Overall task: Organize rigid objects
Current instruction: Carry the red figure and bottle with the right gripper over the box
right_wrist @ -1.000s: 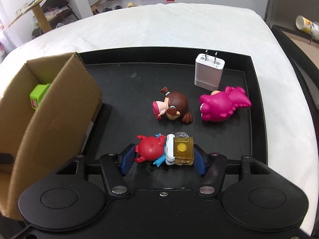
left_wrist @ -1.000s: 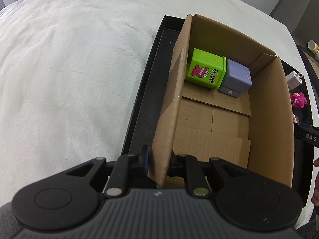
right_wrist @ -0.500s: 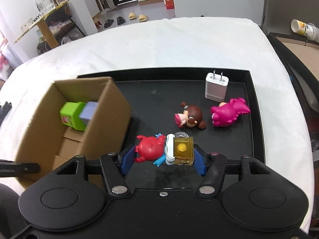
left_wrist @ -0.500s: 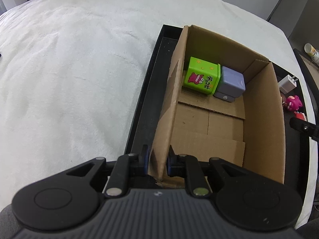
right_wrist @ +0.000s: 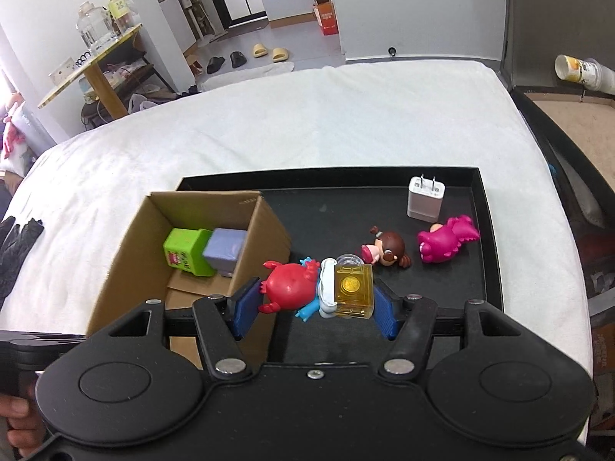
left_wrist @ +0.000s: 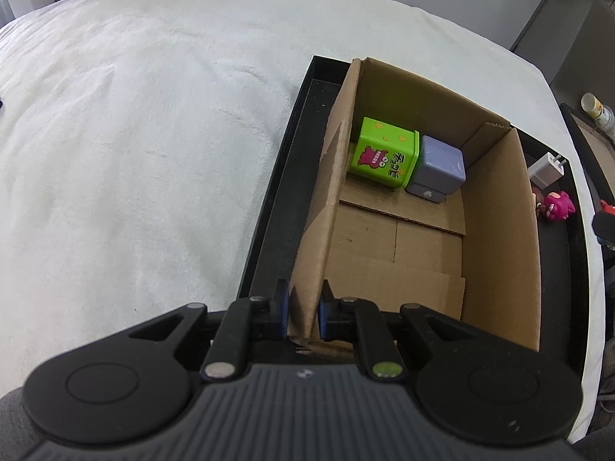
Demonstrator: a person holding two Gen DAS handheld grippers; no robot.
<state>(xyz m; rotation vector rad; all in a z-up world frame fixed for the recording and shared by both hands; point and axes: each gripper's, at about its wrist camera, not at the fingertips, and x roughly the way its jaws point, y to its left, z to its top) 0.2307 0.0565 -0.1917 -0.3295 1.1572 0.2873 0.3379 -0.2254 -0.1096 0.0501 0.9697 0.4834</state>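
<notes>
Two Grippers Engaged: Toy Held Right of the Open Box

Two items, a green cube (right_wrist: 184, 252) and a grey-violet cube (right_wrist: 225, 250), are noted at the far end of the cardboard box (right_wrist: 127, 269), side by side and touching; the near half of the box floor is bare. The left gripper (left_wrist: 301, 313) is found clamped on the near left wall of the box, one pad on each face of the cardboard; the box is thus judged steadied. The right gripper (right_wrist: 315, 303) is found closed on a red figure with a yellow block (right_wrist: 319, 288), pressed end to end, its long axis lying across the jaws, clear above the black tray (right_wrist: 488, 238). The box opening lies to the left of the held toy and just beside it; a leftward carry over the right wall is judged to be called for; the right hand alone is free for it. A white charger (right_wrist: 424, 199), a brown-haired doll (right_wrist: 386, 251) and a pink dinosaur (right_wrist: 447, 240) are left on the tray at the far right.
</notes>
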